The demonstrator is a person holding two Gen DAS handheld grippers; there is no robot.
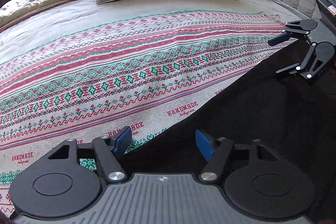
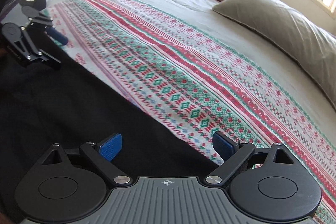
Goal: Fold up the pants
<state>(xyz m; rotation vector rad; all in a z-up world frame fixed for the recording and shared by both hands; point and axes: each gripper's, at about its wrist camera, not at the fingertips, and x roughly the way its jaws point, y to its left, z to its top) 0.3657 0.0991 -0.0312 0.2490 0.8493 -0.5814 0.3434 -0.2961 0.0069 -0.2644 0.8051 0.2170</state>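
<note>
Black pants [image 1: 262, 119] are lying flat on the patterned blanket [image 1: 126, 68] while left gripper [image 1: 163, 145] and right gripper [image 2: 167, 145], fingers apart and empty, are straddling the near edge, which probably needs pinching next.

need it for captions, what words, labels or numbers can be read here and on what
"HANDMADE": woven in red, repeated along the patterned blanket.
Small script under each "HANDMADE": too small to read.
Red and white sticker on the right gripper body: blurred.
White lettering on the left gripper linkage: too small to read.
</note>
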